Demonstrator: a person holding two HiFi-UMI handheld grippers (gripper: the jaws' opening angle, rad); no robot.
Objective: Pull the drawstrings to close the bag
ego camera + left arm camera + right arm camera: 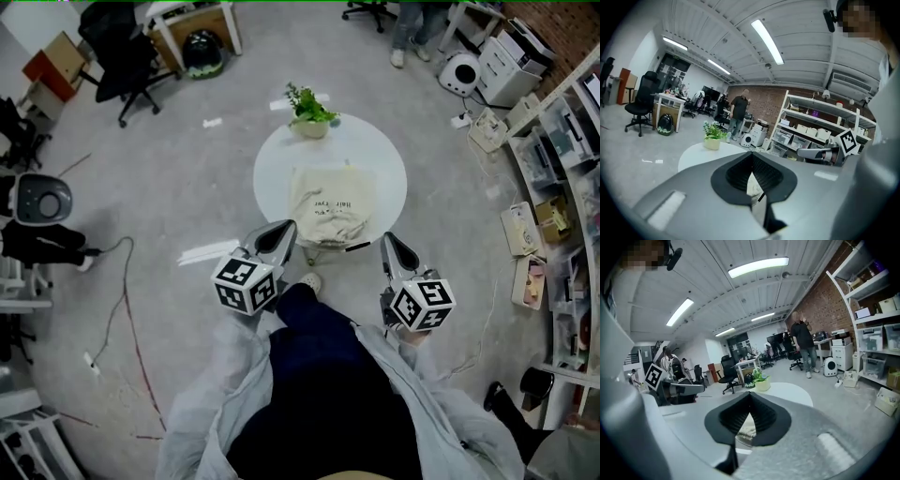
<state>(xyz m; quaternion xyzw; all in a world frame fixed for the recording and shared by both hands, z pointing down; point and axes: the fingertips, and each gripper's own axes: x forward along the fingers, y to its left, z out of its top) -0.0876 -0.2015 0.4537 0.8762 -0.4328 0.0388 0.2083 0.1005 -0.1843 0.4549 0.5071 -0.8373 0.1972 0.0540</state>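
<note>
A cream cloth bag (330, 206) with dark print lies flat on the round white table (281, 169), its mouth end towards the table's near edge. A short dark strip (357, 247) lies by the bag's near right corner. My left gripper (286, 228) hangs shut just off the table's near left edge and holds nothing. At the near right edge my right gripper (386, 239) is also shut and empty. In the left gripper view the jaws (752, 157) meet at their tips, with a bit of the bag (752, 185) showing below. The right gripper view (750, 397) shows the same.
A potted plant (309, 111) stands at the table's far edge. White shelves (562, 187) full of boxes line the right side. Office chairs (127, 66) and desks stand far left. A cable (117, 300) runs over the floor at left. A person (738, 110) stands far off.
</note>
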